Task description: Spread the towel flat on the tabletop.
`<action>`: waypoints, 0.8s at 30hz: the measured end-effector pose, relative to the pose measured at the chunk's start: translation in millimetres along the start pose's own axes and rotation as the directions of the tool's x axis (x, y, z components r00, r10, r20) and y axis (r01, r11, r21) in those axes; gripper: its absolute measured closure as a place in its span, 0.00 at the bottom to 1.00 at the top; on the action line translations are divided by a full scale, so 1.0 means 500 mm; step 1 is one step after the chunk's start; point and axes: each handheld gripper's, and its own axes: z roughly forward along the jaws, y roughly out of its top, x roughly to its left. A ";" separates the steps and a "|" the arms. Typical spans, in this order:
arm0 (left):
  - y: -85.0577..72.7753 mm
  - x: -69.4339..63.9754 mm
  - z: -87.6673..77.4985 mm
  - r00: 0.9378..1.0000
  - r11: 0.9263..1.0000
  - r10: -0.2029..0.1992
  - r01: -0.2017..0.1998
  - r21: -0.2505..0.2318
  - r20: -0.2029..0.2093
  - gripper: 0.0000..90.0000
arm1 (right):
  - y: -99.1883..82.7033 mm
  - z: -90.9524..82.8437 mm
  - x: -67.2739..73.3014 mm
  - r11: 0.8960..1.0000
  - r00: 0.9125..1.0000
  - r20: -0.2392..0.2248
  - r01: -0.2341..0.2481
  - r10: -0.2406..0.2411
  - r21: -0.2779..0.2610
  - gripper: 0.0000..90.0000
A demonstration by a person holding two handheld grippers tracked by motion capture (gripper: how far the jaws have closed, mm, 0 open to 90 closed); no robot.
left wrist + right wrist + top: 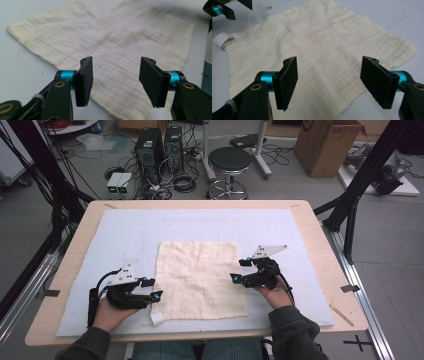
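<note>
Tabletop cloth [200,279] between open, empty jaws

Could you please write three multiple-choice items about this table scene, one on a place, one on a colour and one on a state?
1. Where does the cloth lie?
A. flat on the pale mat, between the two grippers
B. on the stool
C. draped over the cardboard box

2. What colour is the cloth?
A. dark blue
B. cream
C. red

3. How do the left gripper and right gripper stand?
A. both shut on the cloth
B. one holds the cloth up
C. both open, nothing between the fingers

Answers: 1 A, the high view shows it spread there; 2 B, pale cream in every view; 3 C, both gripper views show a wide gap.
</note>
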 end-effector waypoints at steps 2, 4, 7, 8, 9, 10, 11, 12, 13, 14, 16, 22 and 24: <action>0.002 0.002 0.000 1.000 1.000 -0.006 0.006 -0.002 -0.003 0.50 | 0.001 -0.003 -0.001 1.000 1.000 0.000 0.004 -0.004 -0.007 0.33; 0.003 0.005 0.001 1.000 1.000 -0.012 0.012 -0.004 -0.005 0.50 | 0.001 -0.005 -0.001 1.000 1.000 0.000 -0.006 0.006 -0.004 0.32; 0.007 0.010 0.002 1.000 1.000 -0.019 0.019 0.003 -0.003 0.50 | 0.000 -0.004 -0.003 1.000 1.000 0.000 -0.003 0.003 -0.004 0.32; 0.010 0.012 0.001 1.000 1.000 -0.016 0.016 0.005 -0.003 0.50 | 0.000 -0.004 -0.003 1.000 1.000 0.000 -0.001 0.001 -0.006 0.32; 0.015 0.013 0.000 1.000 1.000 -0.012 0.012 0.008 -0.007 0.50 | 0.000 -0.004 -0.003 1.000 1.000 -0.002 -0.002 0.002 -0.001 0.32; 0.020 0.013 -0.001 1.000 1.000 -0.015 0.015 0.001 -0.008 0.50 | 0.001 -0.003 -0.004 1.000 1.000 -0.002 -0.001 0.001 0.002 0.32; 0.025 0.015 -0.002 1.000 1.000 -0.013 0.013 -0.005 -0.008 0.50 | 0.001 -0.003 -0.004 1.000 1.000 -0.002 -0.003 0.003 0.003 0.32; 0.030 0.017 -0.001 1.000 1.000 -0.011 0.011 -0.009 -0.007 0.50 | 0.001 -0.003 -0.005 1.000 1.000 -0.002 0.000 0.000 0.002 0.32; 0.035 0.019 0.000 1.000 1.000 -0.011 0.011 -0.010 -0.008 0.50 | 0.002 -0.003 -0.006 1.000 1.000 -0.005 -0.003 0.003 0.002 0.32; 0.040 0.022 0.004 1.000 1.000 -0.012 0.011 -0.009 -0.008 0.50 | 0.003 -0.004 -0.006 1.000 1.000 -0.006 -0.007 0.007 0.003 0.32; 0.048 0.023 0.009 1.000 1.000 -0.007 0.007 -0.005 -0.004 0.50 | 0.005 -0.004 -0.007 1.000 1.000 -0.006 -0.002 0.002 0.004 0.32; 0.073 0.030 0.015 1.000 1.000 -0.001 0.001 -0.007 0.003 0.51 | 0.010 -0.007 -0.013 1.000 1.000 -0.003 -0.002 0.002 0.012 0.32; 0.080 0.034 0.016 1.000 1.000 -0.002 0.002 -0.003 0.003 0.50 | 0.012 -0.006 -0.015 1.000 1.000 -0.003 0.005 -0.005 0.016 0.32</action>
